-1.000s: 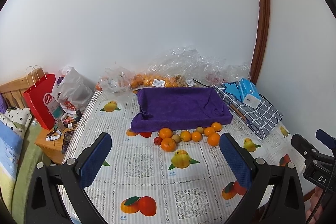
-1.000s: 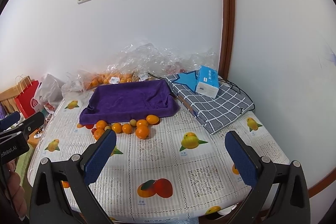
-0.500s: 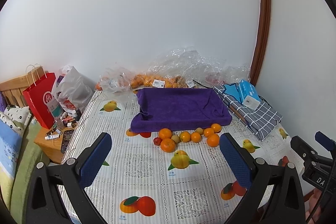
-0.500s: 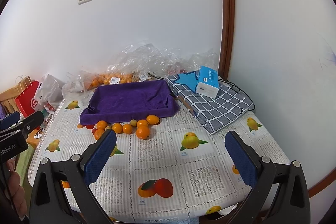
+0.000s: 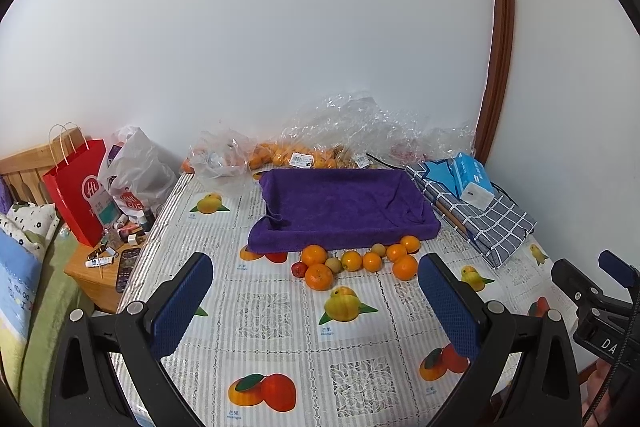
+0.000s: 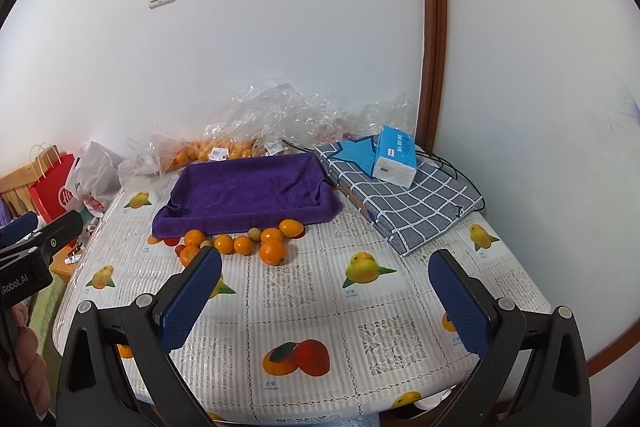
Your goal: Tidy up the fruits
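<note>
- Fruits [image 5: 356, 261] lie in a loose row on the tablecloth, pressed against the near edge of the purple tray [image 5: 344, 205]; we count mostly oranges, with a couple of pale green-brown ones and a small red one at the row's left end.
- Largest of the row, one orange [image 6: 272, 251] sits slightly nearer to us than the rest, off the tray's front right part.
- We see the tray lined with purple towel, nothing visible inside it.
- Behind the tray, against the wall, clear plastic bags [image 5: 352, 131] hold more oranges.
- Right of the tray lies a folded checked cloth [image 6: 404, 199] with a blue tissue pack [image 6: 394, 157] resting on top.
- Left of the tray, off the table, we see a red paper bag [image 5: 76, 193] standing on a low wooden stand.
- Our left gripper [image 5: 316, 301] hovers above the tablecloth in front of the tray, jaws spread wide and holding nothing.
- Our right gripper [image 6: 326, 301] likewise hangs in front of the tray, well short of the fruits, jaws wide apart and empty.
</note>
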Demonstrator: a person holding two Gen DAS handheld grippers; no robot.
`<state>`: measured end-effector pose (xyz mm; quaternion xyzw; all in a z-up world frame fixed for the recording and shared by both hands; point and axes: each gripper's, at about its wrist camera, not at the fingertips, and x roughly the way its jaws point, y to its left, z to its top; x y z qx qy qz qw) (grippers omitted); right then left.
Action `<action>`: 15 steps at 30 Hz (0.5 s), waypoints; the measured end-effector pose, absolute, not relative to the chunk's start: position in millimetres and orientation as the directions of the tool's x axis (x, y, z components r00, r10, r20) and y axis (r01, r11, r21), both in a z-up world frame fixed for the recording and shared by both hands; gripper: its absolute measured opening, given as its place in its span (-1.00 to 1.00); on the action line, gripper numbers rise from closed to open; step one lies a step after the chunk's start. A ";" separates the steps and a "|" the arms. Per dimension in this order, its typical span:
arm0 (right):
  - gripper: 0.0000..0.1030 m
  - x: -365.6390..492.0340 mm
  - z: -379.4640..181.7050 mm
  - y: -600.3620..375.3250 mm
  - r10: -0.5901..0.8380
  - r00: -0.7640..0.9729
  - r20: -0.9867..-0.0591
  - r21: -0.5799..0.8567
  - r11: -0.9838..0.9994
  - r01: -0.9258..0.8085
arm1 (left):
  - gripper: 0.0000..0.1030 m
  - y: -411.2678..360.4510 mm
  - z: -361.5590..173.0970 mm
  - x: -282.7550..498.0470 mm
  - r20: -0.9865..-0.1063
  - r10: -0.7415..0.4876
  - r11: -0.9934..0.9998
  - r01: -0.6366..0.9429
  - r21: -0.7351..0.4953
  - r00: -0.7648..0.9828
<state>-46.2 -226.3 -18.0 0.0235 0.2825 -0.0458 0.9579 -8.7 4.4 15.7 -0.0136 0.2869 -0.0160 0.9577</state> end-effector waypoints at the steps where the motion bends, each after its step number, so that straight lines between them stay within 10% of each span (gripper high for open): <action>1: 0.98 -46.3 -17.7 -225.9 -0.073 0.836 -0.544 0.020 0.995 0.100 | 1.00 4.6 15.6 -8.9 -0.549 -0.037 0.999 0.023 -0.033 0.835; 15: 0.98 -51.0 -14.8 -226.2 -0.068 0.842 -0.535 0.022 0.995 0.095 | 1.00 5.4 16.5 -8.3 -0.548 -0.041 0.999 0.025 -0.037 0.835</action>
